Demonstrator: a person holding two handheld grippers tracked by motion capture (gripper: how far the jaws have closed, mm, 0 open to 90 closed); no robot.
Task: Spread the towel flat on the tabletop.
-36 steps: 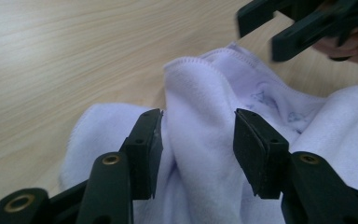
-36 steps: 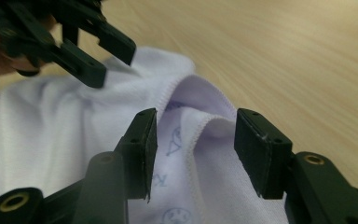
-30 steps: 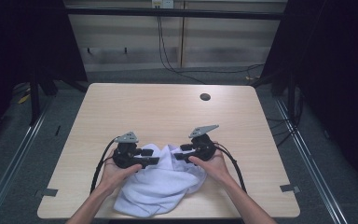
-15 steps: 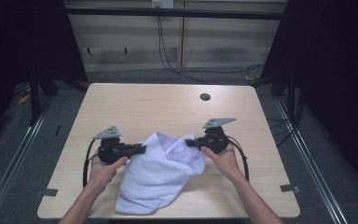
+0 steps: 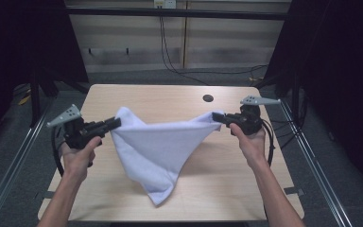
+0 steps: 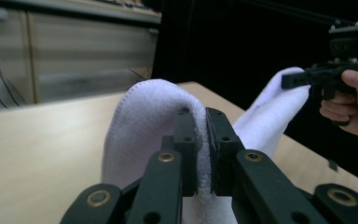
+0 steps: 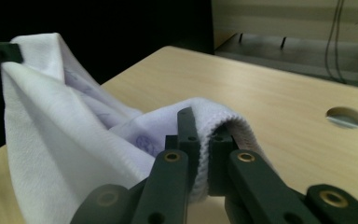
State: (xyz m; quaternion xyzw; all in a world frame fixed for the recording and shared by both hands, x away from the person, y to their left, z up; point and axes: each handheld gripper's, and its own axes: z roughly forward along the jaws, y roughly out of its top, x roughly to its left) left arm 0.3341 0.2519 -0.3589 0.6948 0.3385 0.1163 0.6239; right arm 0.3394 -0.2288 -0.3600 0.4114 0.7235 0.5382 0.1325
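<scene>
Two forearms reach in from the near edge of the tabletop, spread wide and raised, each hand wrapped around the body of a hand-held gripper that points inward toward the other. The left hand-held gripper sits above the left side of the tabletop, the right hand-held gripper above the right side, the two well apart. Between them hangs a white towel — pulled into a loose line along its top edge, with the rest of it drooping in a long point toward the near side of the tabletop. In the left gripper view the jaws of the left hand-held gripper have just been closing and now pinch a folded corner of the towel, the cloth bulging over their tips. The right gripper view shows the same on the other side — the right hand-held gripper, its jaws likewise just closed, is clamped on a hemmed corner of the towel. A round hole lies in the far part of the tabletop, beyond the towel.
</scene>
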